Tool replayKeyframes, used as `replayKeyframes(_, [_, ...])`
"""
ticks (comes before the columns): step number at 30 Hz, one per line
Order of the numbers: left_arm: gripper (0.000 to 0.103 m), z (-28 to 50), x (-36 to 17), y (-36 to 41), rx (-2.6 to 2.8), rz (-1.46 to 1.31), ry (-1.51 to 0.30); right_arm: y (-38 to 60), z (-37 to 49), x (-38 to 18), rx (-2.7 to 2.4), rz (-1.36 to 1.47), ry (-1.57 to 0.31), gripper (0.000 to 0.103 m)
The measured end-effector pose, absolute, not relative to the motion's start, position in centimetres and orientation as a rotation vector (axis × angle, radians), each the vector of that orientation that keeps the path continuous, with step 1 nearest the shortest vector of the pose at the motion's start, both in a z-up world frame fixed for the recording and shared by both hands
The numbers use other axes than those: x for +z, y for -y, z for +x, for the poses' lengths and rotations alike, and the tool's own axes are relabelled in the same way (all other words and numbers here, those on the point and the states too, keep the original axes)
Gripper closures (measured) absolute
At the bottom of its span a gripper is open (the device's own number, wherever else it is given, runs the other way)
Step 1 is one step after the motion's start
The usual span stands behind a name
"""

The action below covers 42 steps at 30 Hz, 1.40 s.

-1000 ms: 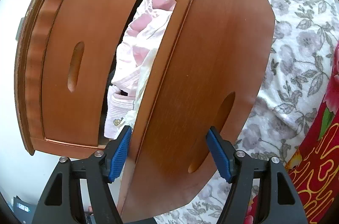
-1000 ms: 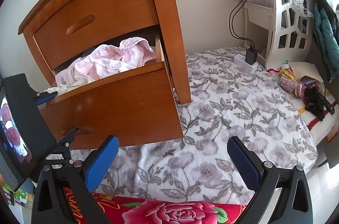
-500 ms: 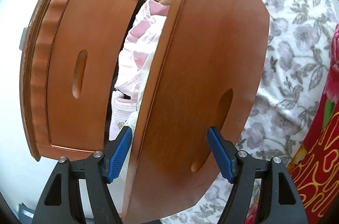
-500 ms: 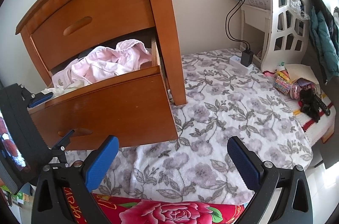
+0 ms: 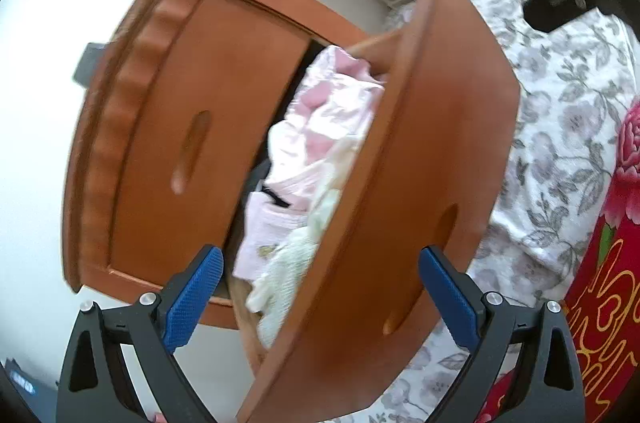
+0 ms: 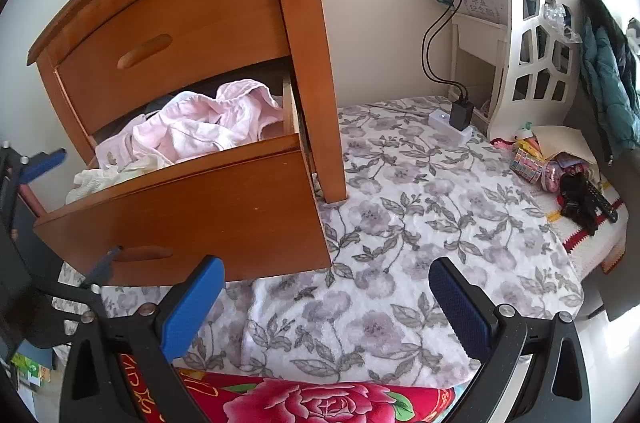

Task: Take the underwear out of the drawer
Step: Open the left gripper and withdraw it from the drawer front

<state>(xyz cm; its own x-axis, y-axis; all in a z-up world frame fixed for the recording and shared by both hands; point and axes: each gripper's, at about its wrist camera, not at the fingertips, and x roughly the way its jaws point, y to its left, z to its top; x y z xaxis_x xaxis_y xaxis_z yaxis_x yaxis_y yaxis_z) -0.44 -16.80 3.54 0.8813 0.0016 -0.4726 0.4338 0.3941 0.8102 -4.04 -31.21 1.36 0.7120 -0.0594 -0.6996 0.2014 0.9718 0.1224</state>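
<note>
Left wrist view: the left tongs are seen spread wide, their jaws having just been opening; the front panel of the pulled-out lower drawer stands between the blue pads, with no pad pressed on it. The underwear, a heap of pink and white cloth, is piled inside the drawer up to its top edge, just beyond the left pad, with a cream piece hanging over the drawer's near corner. The upper drawer is closed.

Right wrist view: the right tongs are held wide and empty above the floral blanket, well apart from the drawer's right front corner. The wooden nightstand stands on the blanket at the wall. Open blanket lies to the right of the nightstand, bounded at the far corner by a white cabinet, a power strip with charger and a clutter of small items at the right edge. A red flowered cover borders the near edge. The left tongs are partly visible at the drawer's left end.
</note>
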Motion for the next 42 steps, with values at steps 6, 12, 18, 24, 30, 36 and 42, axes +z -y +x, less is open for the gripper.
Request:
replayKeyframes(6, [0.005,-1.1,7.2,14.5,-0.243,0.981,-0.401,31.1,-3.9,1.3,-0.144,0.188,-0.774,0.0])
replayKeyframes(12, [0.005,-1.5,11.5,11.1,-0.204,0.754,-0.35,30.4,-3.6,1.3,-0.133,0.172,-0.78,0.0])
replayKeyframes(18, [0.005,-1.9,14.9,6.7,-0.206,0.387,-0.328,29.8,-3.6,1.7,-0.13,0.158,-0.77,0.0])
replayKeyframes(24, [0.005,-1.9,13.7,4.0,-0.175,0.183,-0.363,29.1,-3.5,2.8,-0.129,0.131,-0.734,0.0])
replayKeyframes(30, [0.005,-1.5,11.9,1.9,-0.176,0.025,-0.436,28.3,-3.7,4.3,-0.122,0.123,-0.656,0.0])
replayKeyframes(36, [0.005,-1.7,11.4,1.3,-0.078,0.042,-0.435,28.3,-4.6,7.3,-0.165,0.143,-0.486,0.0])
replayKeyframes(42, [0.005,-0.8,9.5,0.7,-0.07,0.031,-0.513,27.8,-3.8,8.7,-0.123,0.152,-0.464,0.0])
